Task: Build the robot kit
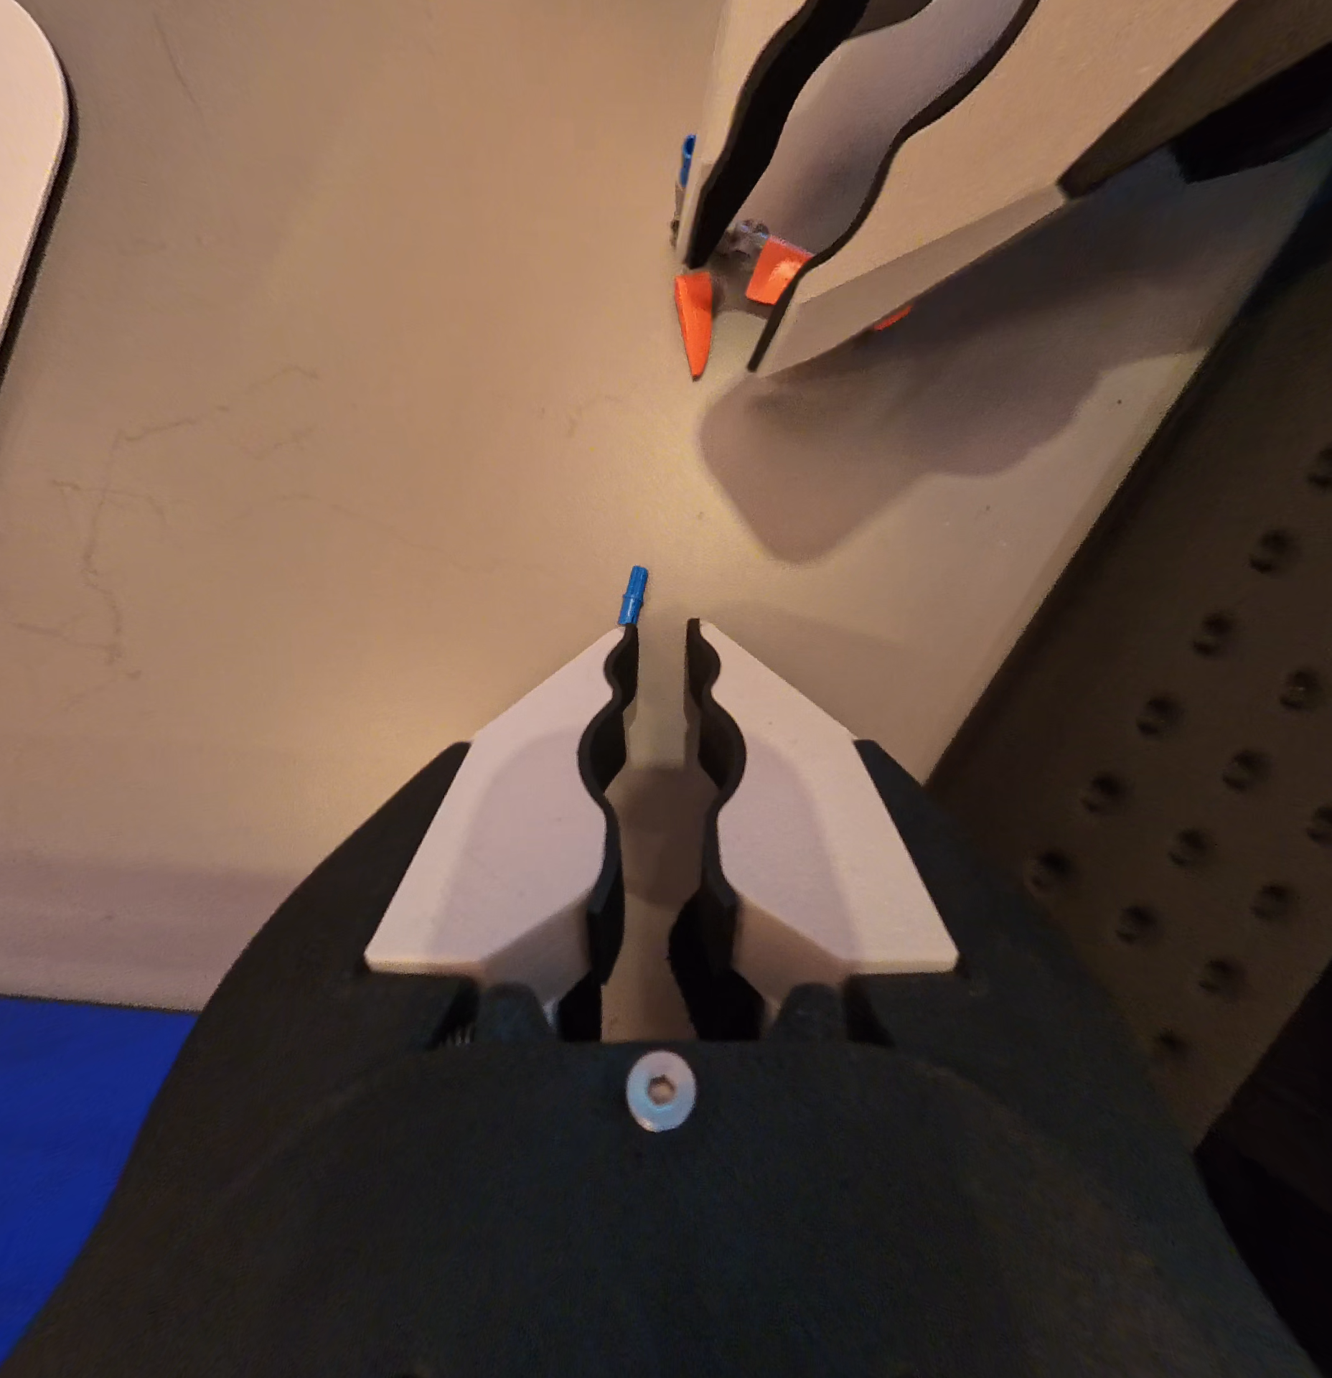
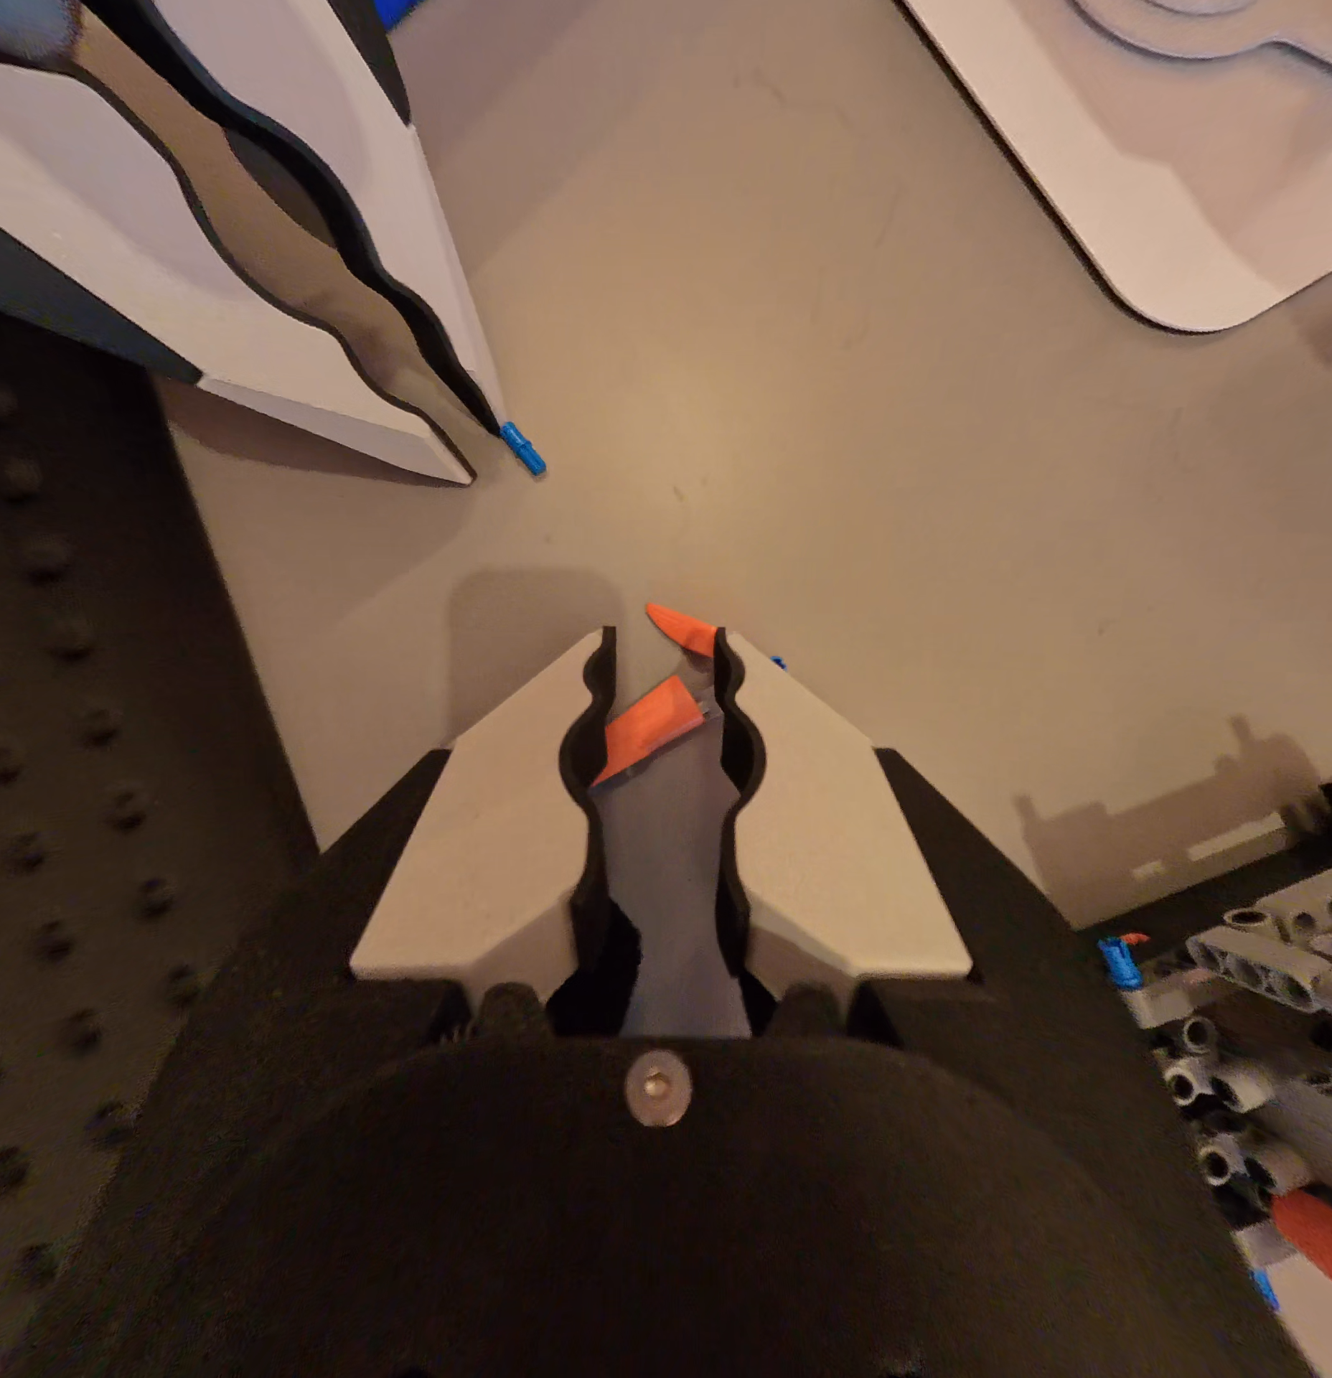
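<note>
A small blue pin (image 1: 632, 596) lies on the beige table, its near end at the tip of my left gripper's left finger. My left gripper (image 1: 661, 630) is open with a narrow gap between its pads, and nothing is between them. The right wrist view shows the same pin (image 2: 523, 447) at the tip of one finger of the left gripper (image 2: 480, 453). My right gripper (image 2: 667, 637) is open, low over a small piece with orange blades (image 2: 652, 727) that lies between its fingers. The left wrist view shows its fingers (image 1: 725, 315) straddling the orange blades (image 1: 776, 277) and a grey hub (image 1: 745, 237).
A white tray (image 2: 1095, 186) lies at the upper right, also seen in the left wrist view (image 1: 7, 186). A dark perforated board (image 1: 1207, 746) borders the table. A pile of grey building-set parts (image 2: 1259, 1044) sits at the right. Another blue pin (image 1: 687, 153) stands behind the right gripper. Tip to tip, the grippers are about 8 cm apart.
</note>
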`<action>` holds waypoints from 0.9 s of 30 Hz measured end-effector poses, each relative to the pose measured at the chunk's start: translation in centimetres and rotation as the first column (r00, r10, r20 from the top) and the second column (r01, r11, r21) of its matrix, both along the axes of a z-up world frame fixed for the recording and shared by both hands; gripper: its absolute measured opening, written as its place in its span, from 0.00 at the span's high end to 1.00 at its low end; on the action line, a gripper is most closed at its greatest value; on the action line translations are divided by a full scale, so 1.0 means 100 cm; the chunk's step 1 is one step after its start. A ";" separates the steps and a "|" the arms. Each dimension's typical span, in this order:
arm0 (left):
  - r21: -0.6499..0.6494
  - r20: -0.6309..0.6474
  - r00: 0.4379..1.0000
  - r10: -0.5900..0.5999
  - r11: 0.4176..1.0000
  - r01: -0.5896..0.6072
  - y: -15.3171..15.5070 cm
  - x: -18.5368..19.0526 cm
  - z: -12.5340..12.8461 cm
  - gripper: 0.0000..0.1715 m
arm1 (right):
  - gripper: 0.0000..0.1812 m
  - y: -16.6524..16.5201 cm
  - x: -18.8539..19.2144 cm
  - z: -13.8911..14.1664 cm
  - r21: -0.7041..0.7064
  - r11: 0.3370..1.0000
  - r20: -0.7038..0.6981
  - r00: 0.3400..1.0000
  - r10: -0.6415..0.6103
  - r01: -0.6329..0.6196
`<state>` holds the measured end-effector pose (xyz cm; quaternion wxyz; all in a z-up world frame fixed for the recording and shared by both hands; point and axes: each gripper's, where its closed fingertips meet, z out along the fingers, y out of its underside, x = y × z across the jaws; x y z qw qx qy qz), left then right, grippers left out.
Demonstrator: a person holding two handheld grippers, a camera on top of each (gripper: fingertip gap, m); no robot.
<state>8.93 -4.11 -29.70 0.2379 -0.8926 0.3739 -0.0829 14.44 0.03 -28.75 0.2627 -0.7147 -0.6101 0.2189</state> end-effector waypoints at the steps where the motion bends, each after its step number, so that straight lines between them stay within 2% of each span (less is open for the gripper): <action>1: 0.007 0.002 1.000 0.001 1.000 -0.001 0.001 0.001 0.000 0.95 | 0.88 0.000 0.000 -0.002 0.004 1.000 0.013 1.000 0.003 -0.003; 7: 0.027 0.010 1.000 -0.015 1.000 0.015 0.006 0.005 0.000 0.97 | 0.91 0.003 -0.001 -0.006 -0.026 0.999 0.024 1.000 0.020 -0.019; 14: 0.043 0.024 1.000 -0.014 0.999 0.013 0.011 0.007 0.000 0.94 | 0.97 -0.002 -0.010 -0.008 -0.017 0.995 0.034 0.995 0.097 -0.096; 18: 0.058 0.022 1.000 -0.015 0.998 0.014 0.012 0.006 0.000 0.94 | 0.97 -0.013 -0.013 -0.007 -0.056 0.989 0.011 0.990 0.139 -0.138; 20: 0.067 0.013 1.000 -0.023 0.998 0.022 0.012 0.007 0.000 0.94 | 0.93 -0.020 -0.014 -0.007 -0.082 0.983 0.003 0.986 0.164 -0.164; 27: 0.079 0.008 0.999 -0.032 0.996 0.031 0.014 0.008 0.002 0.91 | 0.99 -0.033 -0.011 -0.008 -0.069 0.964 0.009 0.966 0.257 -0.255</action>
